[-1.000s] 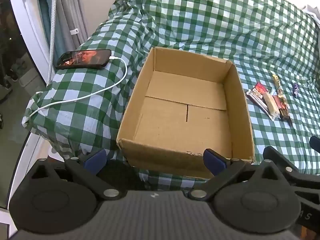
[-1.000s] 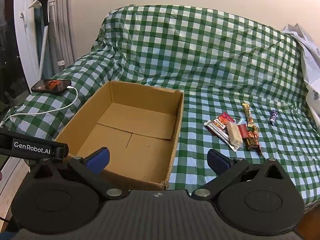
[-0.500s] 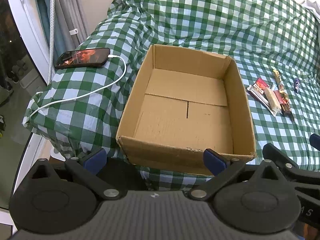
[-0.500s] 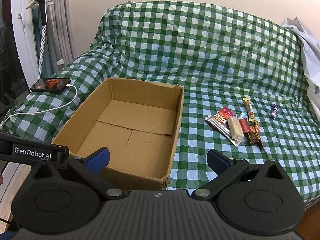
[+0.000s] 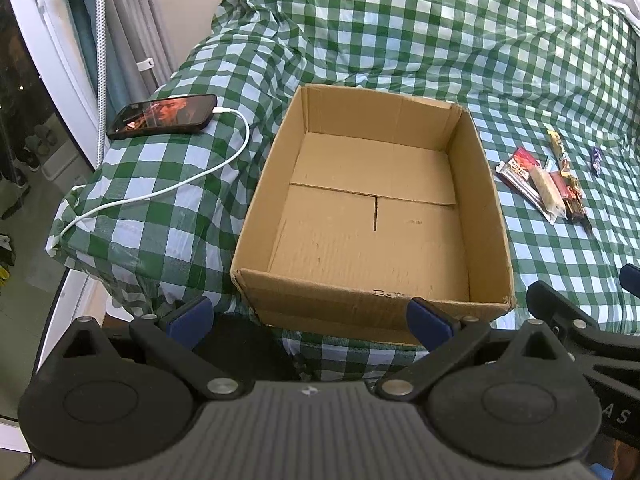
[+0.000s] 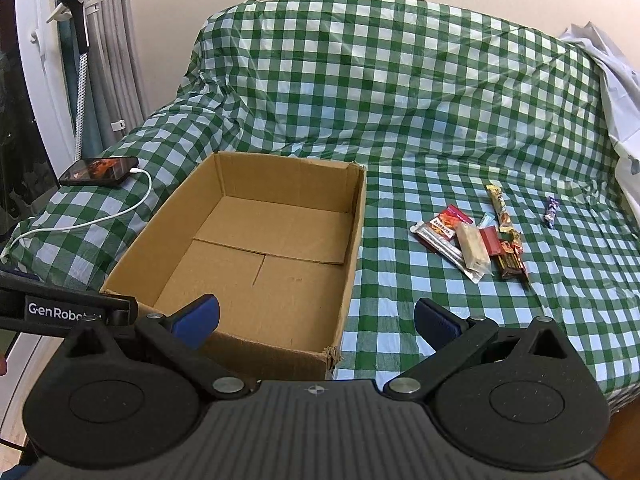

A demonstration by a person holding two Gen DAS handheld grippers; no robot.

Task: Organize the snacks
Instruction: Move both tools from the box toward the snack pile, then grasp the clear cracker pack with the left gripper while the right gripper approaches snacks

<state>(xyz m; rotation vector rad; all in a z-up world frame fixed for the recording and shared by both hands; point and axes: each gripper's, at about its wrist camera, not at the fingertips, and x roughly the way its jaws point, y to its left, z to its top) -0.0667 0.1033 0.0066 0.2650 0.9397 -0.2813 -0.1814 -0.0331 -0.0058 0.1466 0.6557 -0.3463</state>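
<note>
Nothing packed yet; whole task outstanding, judging by the bare box floor and every snack out on the cloth. Far left of both sets of jaws: white door frame, grey curtain, a stand with a black head. Left of the jaws: phone, screen lit, on a covered armrest, white cable plugged in and trailing off the edge. Straight ahead of the left gripper, jaws spread wide and holding nothing: box, cardboard, open-topped, flaps closed across the bottom, no contents. Right gripper, likewise spread wide and holding nothing, box ahead and to its left. Ahead and right of its jaws: snacks, a small pile of wrapped bars, overlapping, just beside the box but not touching it. Further right, apart from the pile: one small purple sweet. Surface throughout: sofa under a green-and-white check cloth, rumpled at the back. Far right: pale sheet draped over the armrest. Behind: plain cream wall.
</note>
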